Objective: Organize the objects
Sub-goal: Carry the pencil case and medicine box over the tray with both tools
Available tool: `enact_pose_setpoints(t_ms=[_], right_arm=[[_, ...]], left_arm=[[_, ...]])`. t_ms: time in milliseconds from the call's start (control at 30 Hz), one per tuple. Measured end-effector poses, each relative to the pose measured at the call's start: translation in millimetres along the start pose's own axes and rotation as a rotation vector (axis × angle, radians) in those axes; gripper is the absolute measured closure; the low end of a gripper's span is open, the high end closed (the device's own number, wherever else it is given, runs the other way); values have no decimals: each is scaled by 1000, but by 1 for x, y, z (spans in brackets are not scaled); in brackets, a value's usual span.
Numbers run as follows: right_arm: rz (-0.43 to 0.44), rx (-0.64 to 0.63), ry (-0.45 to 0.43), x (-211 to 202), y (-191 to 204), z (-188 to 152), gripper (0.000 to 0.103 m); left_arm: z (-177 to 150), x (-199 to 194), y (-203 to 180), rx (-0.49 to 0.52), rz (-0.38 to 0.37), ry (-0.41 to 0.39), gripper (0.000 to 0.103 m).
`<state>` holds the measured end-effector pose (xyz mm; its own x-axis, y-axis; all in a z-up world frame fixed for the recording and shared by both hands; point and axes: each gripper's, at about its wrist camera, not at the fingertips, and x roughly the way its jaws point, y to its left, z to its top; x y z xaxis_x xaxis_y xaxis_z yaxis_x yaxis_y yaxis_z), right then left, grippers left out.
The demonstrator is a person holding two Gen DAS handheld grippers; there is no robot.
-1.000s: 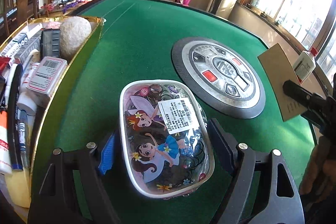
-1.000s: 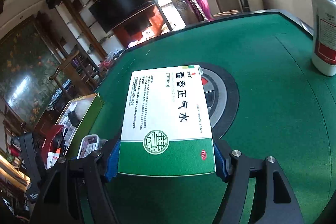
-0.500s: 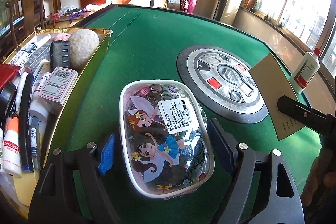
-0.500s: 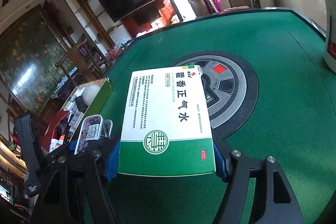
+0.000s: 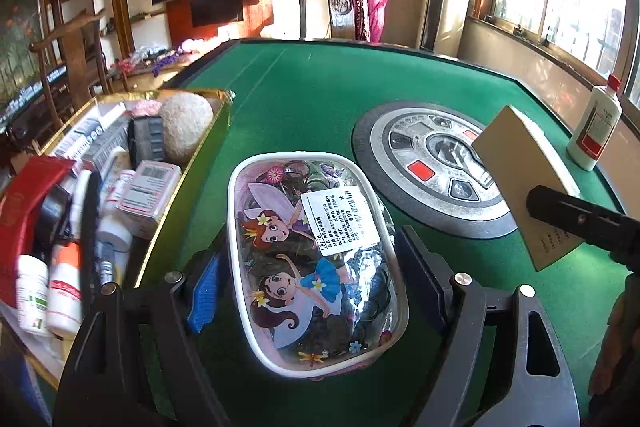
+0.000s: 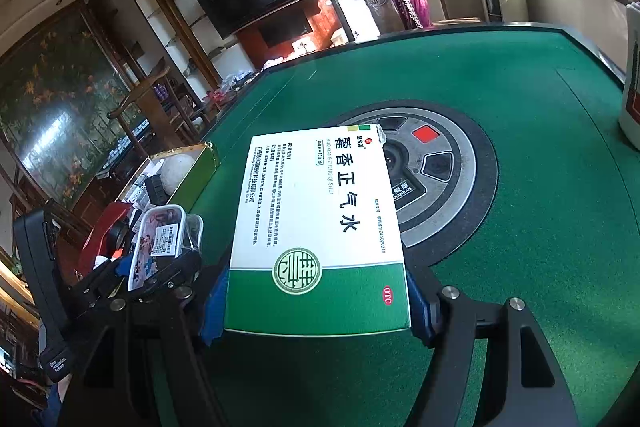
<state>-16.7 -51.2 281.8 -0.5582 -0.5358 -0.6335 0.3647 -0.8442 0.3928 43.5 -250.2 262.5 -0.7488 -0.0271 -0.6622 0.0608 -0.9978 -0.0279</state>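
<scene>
My left gripper [image 5: 316,283] is shut on a clear zip pouch [image 5: 316,255] printed with cartoon fairies and holds it just right of the gold box [image 5: 208,143], above the green table. My right gripper [image 6: 316,303] is shut on a white and green medicine box [image 6: 320,227], held flat over the felt in front of the round centre panel [image 6: 440,179]. In the left wrist view the right gripper [image 5: 580,223] shows at the right with the medicine box's brown underside [image 5: 516,179]. From the right wrist, the left gripper [image 6: 160,267] and pouch [image 6: 160,243] are at the lower left.
The gold box [image 6: 180,163] is crowded with several bottles, cartons, a pale round ball [image 5: 186,123] and a red case [image 5: 28,195]. A white bottle with a red cap [image 5: 596,127] stands near the table's right edge. The round centre panel [image 5: 432,175] lies mid-table. Chairs stand beyond.
The left wrist view has tipped up, showing more of the room and the gold box. In the right wrist view the left gripper with the pouch has come closer. Both grips are unchanged.
</scene>
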Motion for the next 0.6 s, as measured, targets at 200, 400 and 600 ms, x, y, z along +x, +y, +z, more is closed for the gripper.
enact_pose_setpoints(t_ms=[200,400,600], right_arm=[[22,-26,14,2,10,-5,32],[22,-53,30,7,20,-12,32],[13,-77,46,14,25,-16,32]], left_arm=[[-2,-26,14,-14,29,-42,23],[0,-59,35,-58,16,-92,23],[-4,-77,61,-112,28,-111,23]])
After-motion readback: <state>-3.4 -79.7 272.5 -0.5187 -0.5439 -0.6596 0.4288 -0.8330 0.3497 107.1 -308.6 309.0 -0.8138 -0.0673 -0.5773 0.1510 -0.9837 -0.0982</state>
